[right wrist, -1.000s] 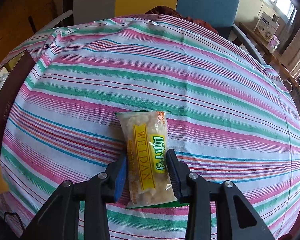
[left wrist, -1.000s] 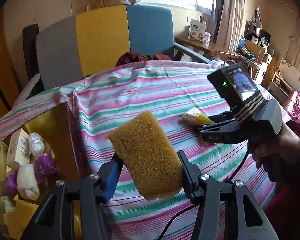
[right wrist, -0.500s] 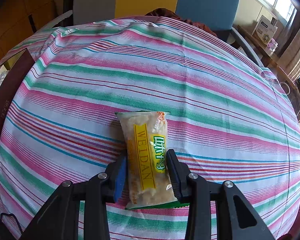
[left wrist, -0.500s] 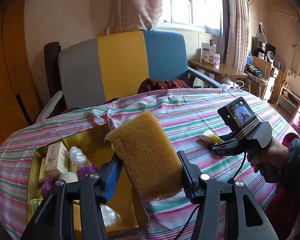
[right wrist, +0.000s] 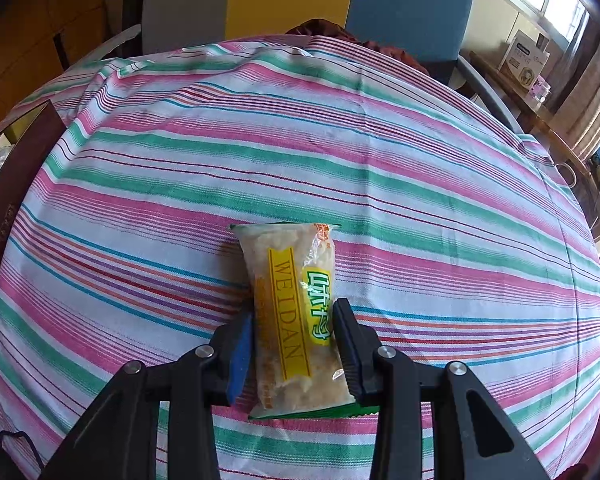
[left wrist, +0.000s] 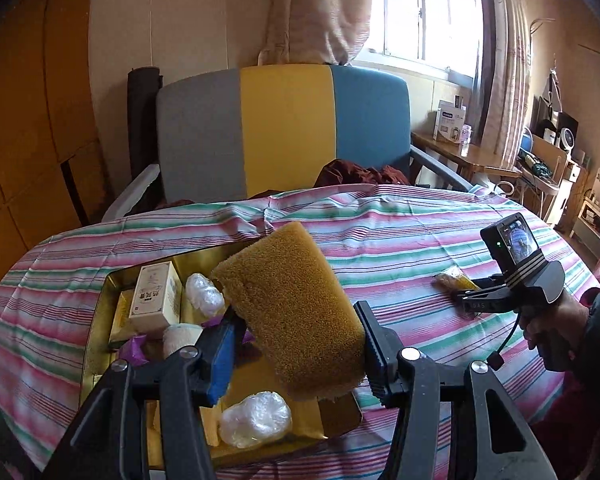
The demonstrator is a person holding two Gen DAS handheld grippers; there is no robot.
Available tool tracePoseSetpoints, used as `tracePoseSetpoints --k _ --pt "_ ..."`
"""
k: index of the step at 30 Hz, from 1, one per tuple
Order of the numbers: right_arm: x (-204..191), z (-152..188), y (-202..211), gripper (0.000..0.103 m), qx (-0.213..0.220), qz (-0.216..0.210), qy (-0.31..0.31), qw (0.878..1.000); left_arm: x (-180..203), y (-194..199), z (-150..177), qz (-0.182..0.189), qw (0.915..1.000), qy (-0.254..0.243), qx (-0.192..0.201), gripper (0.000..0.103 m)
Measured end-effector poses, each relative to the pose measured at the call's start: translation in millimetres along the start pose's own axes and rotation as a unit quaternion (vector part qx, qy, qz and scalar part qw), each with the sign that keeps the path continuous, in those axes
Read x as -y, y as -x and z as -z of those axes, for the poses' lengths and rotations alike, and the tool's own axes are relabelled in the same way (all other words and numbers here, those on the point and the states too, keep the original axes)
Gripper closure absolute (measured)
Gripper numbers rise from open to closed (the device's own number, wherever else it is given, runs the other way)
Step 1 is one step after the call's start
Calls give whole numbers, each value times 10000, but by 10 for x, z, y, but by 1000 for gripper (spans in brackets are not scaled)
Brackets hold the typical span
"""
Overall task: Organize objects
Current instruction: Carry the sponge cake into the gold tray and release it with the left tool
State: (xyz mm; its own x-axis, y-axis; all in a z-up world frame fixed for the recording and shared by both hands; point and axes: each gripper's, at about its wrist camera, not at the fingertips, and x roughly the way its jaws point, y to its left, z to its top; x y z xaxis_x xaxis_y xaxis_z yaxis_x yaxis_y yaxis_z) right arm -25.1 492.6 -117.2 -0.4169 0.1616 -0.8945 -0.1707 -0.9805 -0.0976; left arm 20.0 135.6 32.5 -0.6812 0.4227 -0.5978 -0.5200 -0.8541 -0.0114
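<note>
My left gripper [left wrist: 296, 344] is shut on a yellow-brown sponge [left wrist: 290, 308] and holds it in the air over the right part of a gold tin box [left wrist: 96, 320]. The box holds a cream carton [left wrist: 154, 300], clear-wrapped lumps [left wrist: 256, 420] and purple wrappers. My right gripper [right wrist: 294, 350] is closed around a WEIDAN snack packet [right wrist: 296, 308] that lies on the striped tablecloth. The right gripper also shows in the left wrist view [left wrist: 476, 300], with the packet [left wrist: 454, 280] at its tip.
A round table with a pink, green and white striped cloth [right wrist: 340, 152] fills both views. A grey, yellow and blue chair [left wrist: 284, 128] stands behind it. The box's dark wall [right wrist: 16, 184] rises at the left. A side desk with cartons [left wrist: 452, 124] stands at the right.
My left gripper has swung left with the sponge, from above the cloth to above the open box. My right gripper and the packet have hardly moved.
</note>
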Motion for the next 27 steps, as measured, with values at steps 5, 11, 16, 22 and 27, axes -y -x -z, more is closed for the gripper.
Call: tracePoseSetpoints --k 5,11,16,22,27 --pt "0 3 -5 64 15 23 -7 10000 -112 -11 35 -45 9999 107 -35 48" --pt "-8 6 -3 64 20 44 -16 10000 -206 -53 72 -107 9997 203 -87 48" --pt "-25 4 0 64 18 99 21 9999 -287 -142 115 -128 9994 269 -197 48" --pt "-44 0 1 64 10 165 81 9998 -767 -379 200 327 9901 1227 -600 48" --pt "-50 -10 -3 64 15 167 143 9998 -1229 -450 320 693 9752 1971 -735 48"
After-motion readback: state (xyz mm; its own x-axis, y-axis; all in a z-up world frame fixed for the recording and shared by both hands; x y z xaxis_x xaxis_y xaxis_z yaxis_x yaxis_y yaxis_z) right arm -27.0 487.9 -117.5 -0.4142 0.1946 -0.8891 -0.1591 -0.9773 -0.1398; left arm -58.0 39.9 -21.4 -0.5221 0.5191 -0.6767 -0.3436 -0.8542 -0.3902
